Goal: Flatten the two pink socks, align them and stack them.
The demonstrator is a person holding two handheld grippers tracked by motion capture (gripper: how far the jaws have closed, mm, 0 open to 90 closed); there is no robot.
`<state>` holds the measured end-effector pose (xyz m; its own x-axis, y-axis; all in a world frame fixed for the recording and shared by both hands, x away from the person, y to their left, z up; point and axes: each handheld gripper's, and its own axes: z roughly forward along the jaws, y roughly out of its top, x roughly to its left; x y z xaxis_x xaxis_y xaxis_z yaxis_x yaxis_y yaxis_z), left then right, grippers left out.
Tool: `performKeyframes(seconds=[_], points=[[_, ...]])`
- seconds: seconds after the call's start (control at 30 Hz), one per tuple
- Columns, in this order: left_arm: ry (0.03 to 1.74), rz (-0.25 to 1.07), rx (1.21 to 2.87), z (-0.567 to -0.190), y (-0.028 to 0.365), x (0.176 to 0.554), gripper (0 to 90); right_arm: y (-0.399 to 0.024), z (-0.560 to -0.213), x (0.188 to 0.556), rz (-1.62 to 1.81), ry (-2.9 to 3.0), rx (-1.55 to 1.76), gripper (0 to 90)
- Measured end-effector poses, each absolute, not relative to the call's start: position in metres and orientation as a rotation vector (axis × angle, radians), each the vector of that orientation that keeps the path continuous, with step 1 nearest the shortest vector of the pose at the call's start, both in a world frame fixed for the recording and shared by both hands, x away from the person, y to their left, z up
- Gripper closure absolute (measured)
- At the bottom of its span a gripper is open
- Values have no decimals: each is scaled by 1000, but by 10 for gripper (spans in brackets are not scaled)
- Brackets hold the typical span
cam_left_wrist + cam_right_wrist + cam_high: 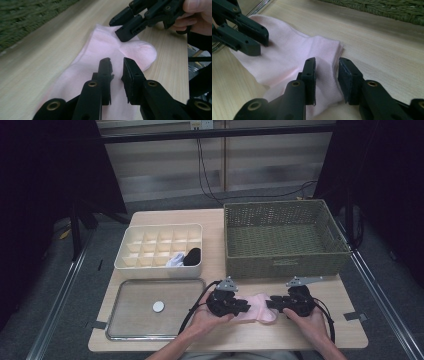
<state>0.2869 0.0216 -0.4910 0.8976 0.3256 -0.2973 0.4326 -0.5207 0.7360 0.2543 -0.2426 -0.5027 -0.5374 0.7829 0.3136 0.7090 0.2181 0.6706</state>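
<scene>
A pink sock [257, 308] lies flat on the wooden table near its front edge, between my two grippers. My left gripper [245, 306] reaches in from the left, its jaws a little apart just over the sock [100, 50], and no cloth is pinched between them. From the right, my right gripper [270, 304] hovers over the sock's folded end [287, 55] with its jaws slightly apart; the pads press on nothing. In the left gripper view my left gripper [117, 62] faces my right gripper [117, 30]. In the right gripper view my right gripper [327, 62] faces my left gripper [262, 45].
A green wicker basket [280, 206] stands at the back right. A cream divider box [160, 227] at the back left holds a white sock [175, 260] and a black sock [192, 256]. A clear lid [130, 295] with a white knob [158, 307] lies at the front left.
</scene>
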Motion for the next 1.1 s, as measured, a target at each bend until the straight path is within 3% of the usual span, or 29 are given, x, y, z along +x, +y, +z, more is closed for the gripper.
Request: performKeyframes(seconds=[0.4,0.63,1.1], points=[[543,-138,2198,-504,22,286,787,-239,-506,254,1285,2378,1447,709],[553,-134,2221,-502,21,281,775,-236,-505,256,1274,2415,1496,818],[557,-151,2209,-503,22,282,813,-236,-488,259,1383,2385,1492,844]])
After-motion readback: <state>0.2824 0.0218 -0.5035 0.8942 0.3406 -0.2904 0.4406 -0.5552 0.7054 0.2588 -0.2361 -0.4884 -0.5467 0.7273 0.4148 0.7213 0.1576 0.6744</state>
